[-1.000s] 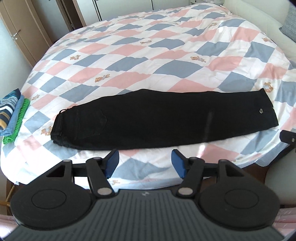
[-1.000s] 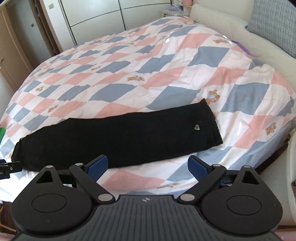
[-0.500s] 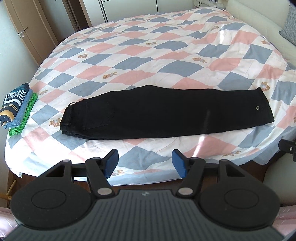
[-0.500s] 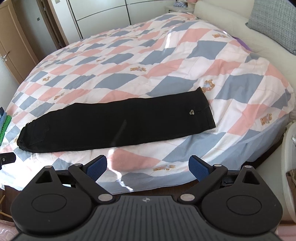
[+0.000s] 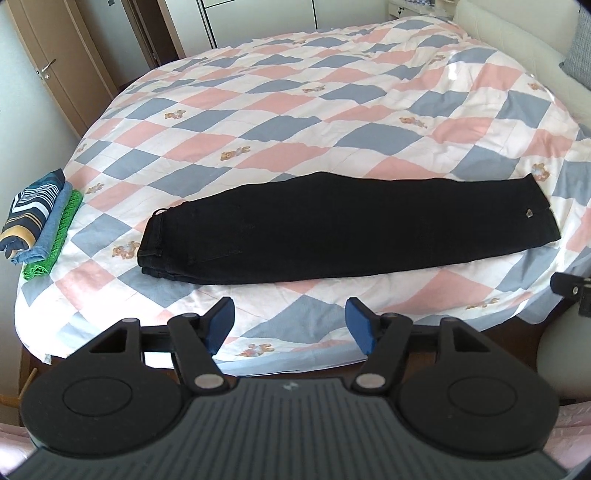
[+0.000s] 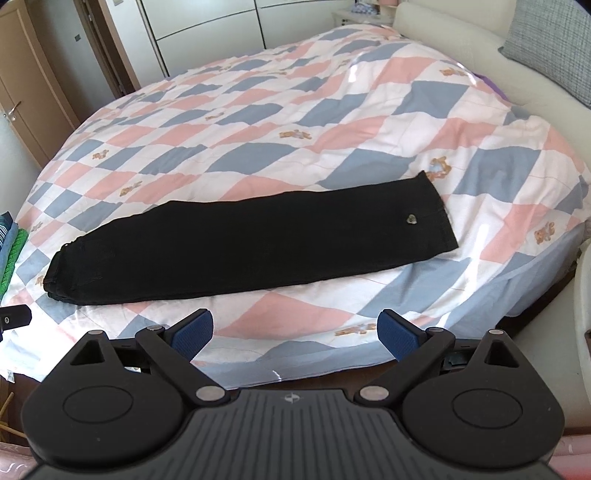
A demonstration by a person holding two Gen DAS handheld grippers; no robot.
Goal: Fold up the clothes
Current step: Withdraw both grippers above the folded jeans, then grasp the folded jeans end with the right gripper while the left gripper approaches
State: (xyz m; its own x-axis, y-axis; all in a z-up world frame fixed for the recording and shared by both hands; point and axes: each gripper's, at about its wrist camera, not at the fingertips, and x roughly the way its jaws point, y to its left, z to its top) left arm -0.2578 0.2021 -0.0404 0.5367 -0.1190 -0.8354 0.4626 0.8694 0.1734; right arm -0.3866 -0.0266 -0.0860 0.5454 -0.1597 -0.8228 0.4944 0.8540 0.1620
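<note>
Black trousers [image 5: 340, 229] lie flat across the near part of the bed, folded lengthwise into one long strip. The waistband end is at the left and the hem with a small metal badge [image 5: 529, 212] is at the right. The right wrist view shows the same trousers [image 6: 255, 247]. My left gripper [image 5: 290, 324] hangs open over the bed's near edge, well short of the cloth, with nothing between its blue pads. Also open and empty, my right gripper [image 6: 295, 334] is held back from the bed edge.
A checked pink, blue and white quilt [image 5: 332, 110] covers the round bed. A small stack of folded clothes [image 5: 40, 221] sits at the bed's left edge. A cream headboard [image 6: 461, 33] and grey cushion [image 6: 554, 44] are at the right. Wooden doors [image 5: 55, 59] stand behind.
Both grippers have drawn back and up from the bed, so the trousers look smaller and farther. The trousers have not moved. Both grippers stay open.
</note>
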